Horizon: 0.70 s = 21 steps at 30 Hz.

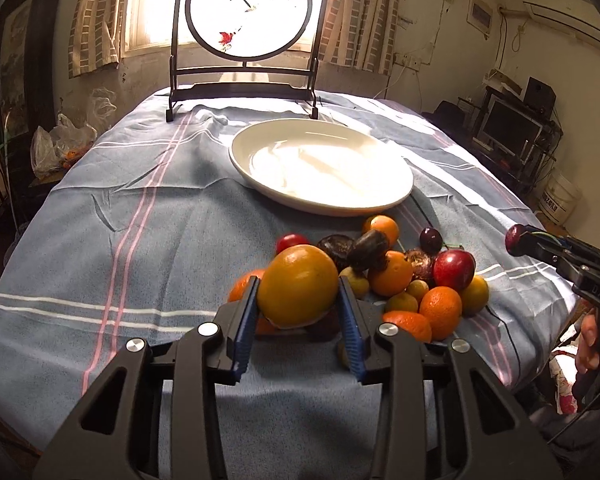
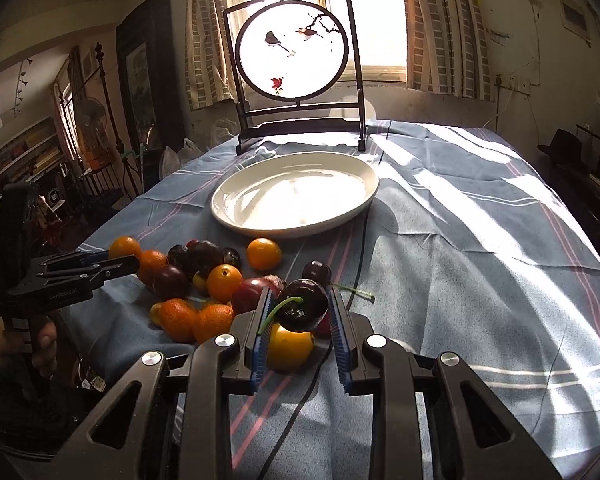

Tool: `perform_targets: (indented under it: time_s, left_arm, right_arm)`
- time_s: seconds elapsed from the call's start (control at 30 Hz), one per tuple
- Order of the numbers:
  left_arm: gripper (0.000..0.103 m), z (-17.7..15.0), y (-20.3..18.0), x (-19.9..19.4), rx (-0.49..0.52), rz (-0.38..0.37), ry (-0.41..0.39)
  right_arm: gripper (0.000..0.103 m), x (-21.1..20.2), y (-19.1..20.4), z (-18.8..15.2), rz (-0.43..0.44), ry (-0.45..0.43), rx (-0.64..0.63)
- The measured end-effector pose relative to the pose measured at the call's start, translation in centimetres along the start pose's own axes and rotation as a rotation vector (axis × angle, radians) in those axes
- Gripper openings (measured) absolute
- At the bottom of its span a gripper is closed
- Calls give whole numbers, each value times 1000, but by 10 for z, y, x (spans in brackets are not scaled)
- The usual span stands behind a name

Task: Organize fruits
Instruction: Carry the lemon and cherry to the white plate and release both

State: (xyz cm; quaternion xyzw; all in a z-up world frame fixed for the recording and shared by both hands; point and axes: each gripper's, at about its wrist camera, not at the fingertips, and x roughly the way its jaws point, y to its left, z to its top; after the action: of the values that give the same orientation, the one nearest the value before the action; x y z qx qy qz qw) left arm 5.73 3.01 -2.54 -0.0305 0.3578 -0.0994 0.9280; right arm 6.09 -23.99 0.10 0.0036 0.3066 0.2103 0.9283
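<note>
While the white plate (image 1: 396, 196) sits bare on the counter (image 1: 140, 208), straight ahead of both grippers and just beyond the pile of fruit (image 1: 400, 272), each gripper has only to carry its load forward over that pile to reach the rim. Largest of the two loads, the yellow-orange fruit (image 1: 298, 290) is clamped between the blue pads of the left gripper (image 1: 299, 300), which lies on the plate's near left. The small dark cherry (image 2: 303, 304) is pinched in the right gripper (image 2: 300, 312), stem pointing left; judged from both views, neither is plainly nearer.
</note>
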Motion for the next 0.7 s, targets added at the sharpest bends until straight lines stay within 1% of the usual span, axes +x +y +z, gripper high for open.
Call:
perform_targets:
  time_s: [0.1,0.2,0.3,0.4,0.47,0.5,0.53,0.57,0.6,0.63,0.67,0.7]
  left_arm:
    - [37,29,-3,14,20,-14,5]
    - [37,60,-7,39,29,-31,31]
    - [37,84,-8,78,23,-41,98]
    - [37,99,-6,117,2,-43,178]
    - [37,107,-3,140,-16,-36,227]
    - [39,110,1,147,-33,-35,246]
    - [43,115,4,150,-55,-35,255]
    - [55,118,9,147,-83,-33,249]
    - [69,121,14,137,-106,-42,215]
    - [75,121,17,125,-110,-41,166]
    - [84,121,18,113,-98,-20,123]
    - [85,120,18,102,-78,8,94]
  right_arm:
    - [28,16,-5,33,32,1,25]
    - [28,48,-8,60,63,50,48]
    - [28,90,-9,75,63,118,64]
    - [28,133,-13,83,43,178,83]
    - [29,155,-15,88,30,192,85]
    - [29,161,-16,92,27,195,90]
    - [32,163,-17,94,25,190,101]
    - [43,159,-18,96,25,169,115]
    - [49,152,-18,97,26,140,114]
    - [49,144,-14,96,22,118,96]
    - [49,136,-12,95,12,98,71]
    - [49,127,-10,92,-4,80,51]
